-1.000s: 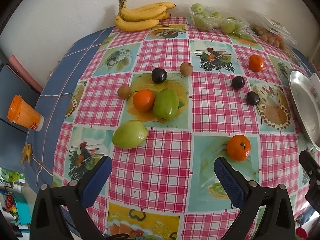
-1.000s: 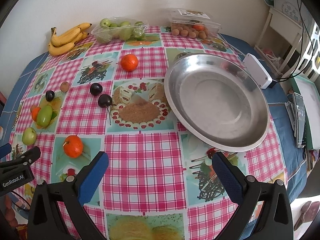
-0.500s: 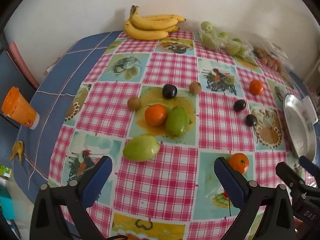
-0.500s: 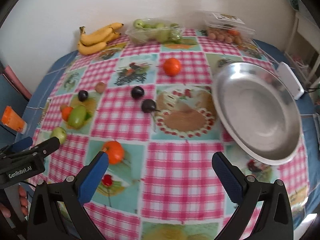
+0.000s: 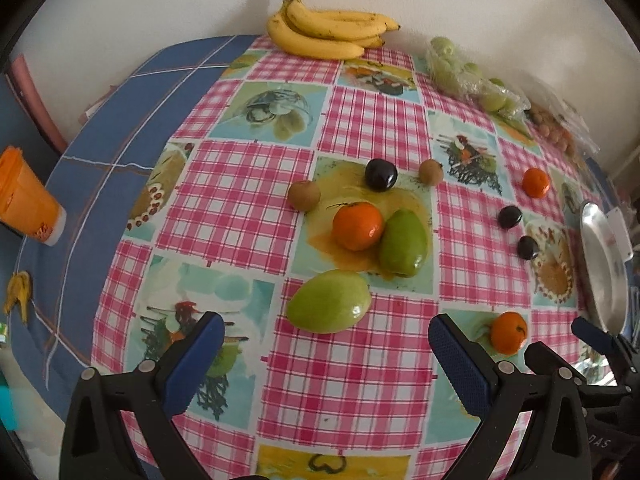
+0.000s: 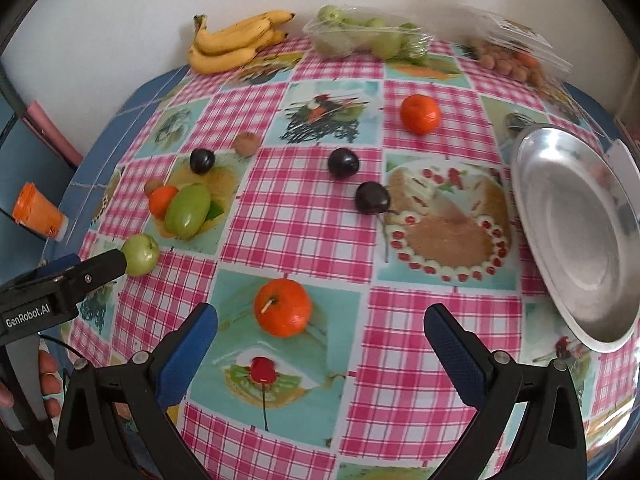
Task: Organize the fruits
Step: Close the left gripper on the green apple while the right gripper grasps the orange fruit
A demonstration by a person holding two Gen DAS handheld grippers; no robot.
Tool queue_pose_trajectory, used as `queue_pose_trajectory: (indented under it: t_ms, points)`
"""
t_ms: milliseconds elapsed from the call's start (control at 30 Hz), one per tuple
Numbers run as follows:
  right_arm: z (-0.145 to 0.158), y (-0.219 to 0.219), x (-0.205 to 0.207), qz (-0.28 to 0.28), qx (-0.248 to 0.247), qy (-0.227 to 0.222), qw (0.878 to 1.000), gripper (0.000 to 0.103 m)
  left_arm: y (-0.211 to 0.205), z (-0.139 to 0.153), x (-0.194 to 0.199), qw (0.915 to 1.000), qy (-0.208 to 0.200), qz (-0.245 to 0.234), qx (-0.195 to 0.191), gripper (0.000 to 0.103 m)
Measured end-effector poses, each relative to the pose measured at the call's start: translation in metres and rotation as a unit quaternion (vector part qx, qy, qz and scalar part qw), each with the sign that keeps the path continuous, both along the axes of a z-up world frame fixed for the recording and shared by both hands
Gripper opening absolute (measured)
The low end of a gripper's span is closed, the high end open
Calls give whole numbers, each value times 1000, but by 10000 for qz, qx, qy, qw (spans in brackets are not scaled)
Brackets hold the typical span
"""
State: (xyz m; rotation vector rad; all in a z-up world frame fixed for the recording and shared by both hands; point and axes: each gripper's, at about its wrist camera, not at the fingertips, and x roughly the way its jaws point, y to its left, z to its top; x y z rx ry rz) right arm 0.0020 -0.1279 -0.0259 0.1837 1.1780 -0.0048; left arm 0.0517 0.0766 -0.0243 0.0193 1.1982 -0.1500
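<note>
The only clear writing is "GenRobot.AI", white on the black body of the left gripper as the right wrist view catches it at its left edge; a person's fingers show below it. In the left wrist view the right gripper's body carries letters that look like "DAS", partly cut off, and the orange cup far left bears a red mark too small to read. Both grippers hang low over the near edge of the table, jaws spread wide and empty, blue pads facing inward. The left gripper frames a green fruit lying just beyond its tips. The right gripper has an orange just ahead, left of its middle. Loose fruit is spread over the checked cloth: an orange touching a long green fruit mid-table, dark plums, small brown fruits, another orange farther right. Bananas and bagged green fruit sit at the far edge by the wall. Only the right view shows the steel dish openly, empty at right; the left view sees it edge-on.
</note>
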Motion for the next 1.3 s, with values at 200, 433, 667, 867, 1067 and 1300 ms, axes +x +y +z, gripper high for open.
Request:
queue_pose_trajectory:
  t_ms: [200,433,667,867,1067,1300]
  points:
    - [-8,10,9,172,-22,201,9996,103,-5,-10,15,9988,368,-121,315,103]
    - [-14,18,18,220,-150,569,9980,103,-11,-16,31,9967,568,-342,475,100]
    - [-12,28,19,357,-389,577,9969,95,-22,-23,36,9940,764,-530,573,88]
    - [-22,26,22,351,-497,765,9952,60,-25,-33,41,9932,863,-528,582,77]
    - [-22,25,22,369,-373,748,9958,47,-25,-36,42,9929,953,-487,528,57]
    - [-21,28,24,401,-331,747,9959,37,-22,-35,38,9944,895,-405,384,56]
